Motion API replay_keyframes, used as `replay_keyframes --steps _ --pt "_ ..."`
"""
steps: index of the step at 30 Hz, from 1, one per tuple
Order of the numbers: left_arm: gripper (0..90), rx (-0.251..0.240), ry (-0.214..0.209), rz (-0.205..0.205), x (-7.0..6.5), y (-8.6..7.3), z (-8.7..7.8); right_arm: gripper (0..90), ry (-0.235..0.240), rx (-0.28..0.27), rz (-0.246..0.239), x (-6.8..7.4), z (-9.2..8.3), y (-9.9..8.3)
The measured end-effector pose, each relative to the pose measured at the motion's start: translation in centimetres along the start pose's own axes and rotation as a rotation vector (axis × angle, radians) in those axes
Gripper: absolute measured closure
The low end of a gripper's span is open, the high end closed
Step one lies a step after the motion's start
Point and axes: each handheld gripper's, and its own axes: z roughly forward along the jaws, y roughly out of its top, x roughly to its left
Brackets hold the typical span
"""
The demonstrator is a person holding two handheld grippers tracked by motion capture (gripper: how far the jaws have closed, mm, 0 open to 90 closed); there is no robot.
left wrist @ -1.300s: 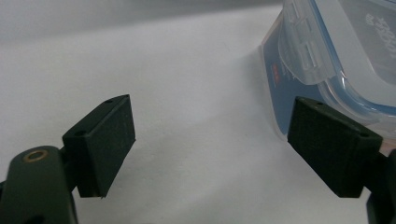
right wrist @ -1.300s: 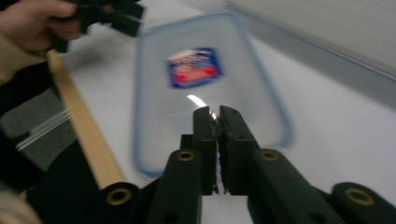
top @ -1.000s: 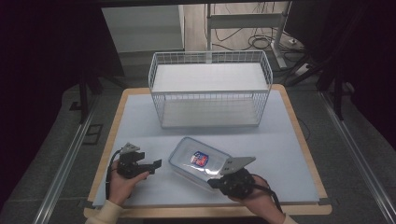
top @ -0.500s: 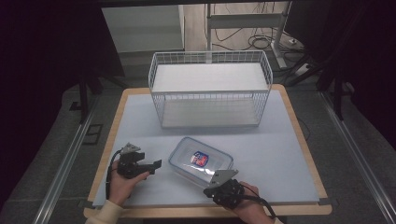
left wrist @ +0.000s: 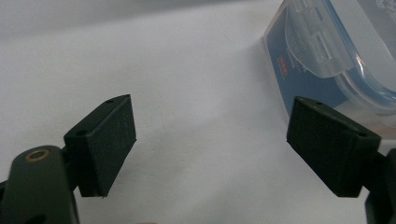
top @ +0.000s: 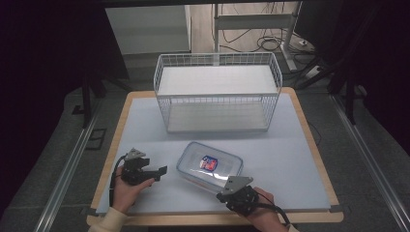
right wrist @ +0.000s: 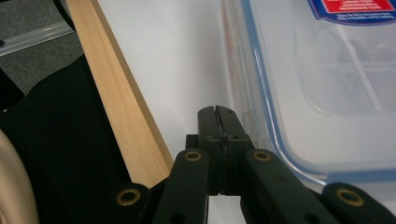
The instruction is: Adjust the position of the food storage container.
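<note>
- High view: clear plastic container (top: pixel 209 166) with a blue-rimmed lid and a red-and-blue label is lying flat on the bench (top: pixel 290 159), near the front edge, between the two hands.
- White wire basket (top: pixel 217 92) is standing farther back on the bench, well apart from the container.
- Left hand-held gripper (top: pixel 159 170) is sitting low over the bench to the left of the container, pointing toward it, jaws looking spread; the gripper is near the container but not touching it.
- Right hand-held gripper (top: pixel 231 186) is sitting at the container's front right corner, just beside it; contact is hard to call from this angle, possibly touching the rim.
- Left gripper view: the two black pads (left wrist: pixel 108 140) are standing wide apart with nothing between them, only bare white bench surface (left wrist: pixel 187 70) showing in the gap.
- The container's side wall and lid latch (left wrist: pixel 322 51) are showing at upper right, just beyond the right-hand pad.
- Right gripper view: right hand-held gripper (right wrist: pixel 218 112) jaws are pressed together, holding nothing.
- The tips are sitting on the white bench surface just beside the container's blue-rimmed edge (right wrist: pixel 261 84).
- The bench's wooden edge strip (right wrist: pixel 116 88) is running diagonally on the left, dark floor beyond it.
</note>
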Motion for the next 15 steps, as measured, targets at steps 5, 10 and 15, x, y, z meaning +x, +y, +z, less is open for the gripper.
replay_keyframes --steps 5,10,15 --pt "15.4 0.001 0.000 0.001 0.0 0.0 0.0 89.6 -0.020 -0.013 0.025 -0.9 -0.6 -0.4" --pt "15.4 0.006 0.002 0.007 0.0 0.0 0.0 89.6 -0.012 -0.018 0.050 -1.7 -0.9 -0.7" --pt "15.4 0.007 0.001 0.005 0.0 0.0 0.0 89.6 -0.026 -0.016 0.067 -2.3 -1.2 -1.0"
